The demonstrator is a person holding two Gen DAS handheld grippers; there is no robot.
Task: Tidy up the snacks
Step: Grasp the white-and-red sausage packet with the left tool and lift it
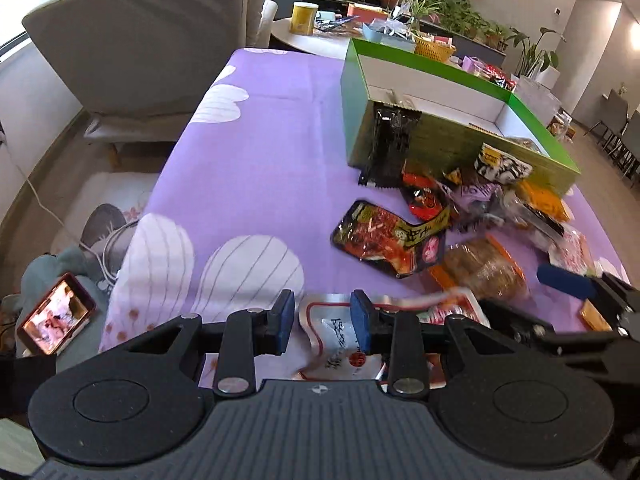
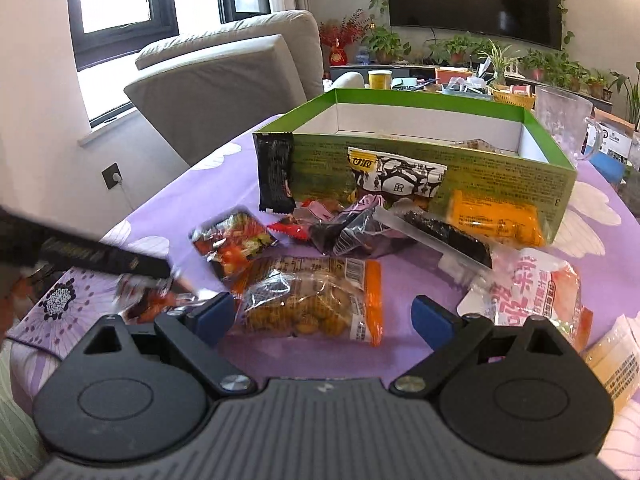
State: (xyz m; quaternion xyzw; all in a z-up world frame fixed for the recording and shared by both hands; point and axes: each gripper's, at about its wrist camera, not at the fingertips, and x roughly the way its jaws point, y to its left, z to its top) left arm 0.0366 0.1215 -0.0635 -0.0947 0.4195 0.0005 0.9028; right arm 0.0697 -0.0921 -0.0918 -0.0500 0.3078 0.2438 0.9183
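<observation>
In the left wrist view my left gripper is partly closed on a white and red snack packet, low over the purple tablecloth. The right wrist view shows that gripper blurred at the left, with the packet under its tip. My right gripper stands open just before an orange bag of nuts; its pads do not touch the bag. A pile of snack packets lies against the green box, with a black packet leaning on the box wall.
A pink and white packet and a pale packet lie to the right. A glass jug stands behind the box. A grey sofa is beyond the table's left edge, and a phone sits lower left.
</observation>
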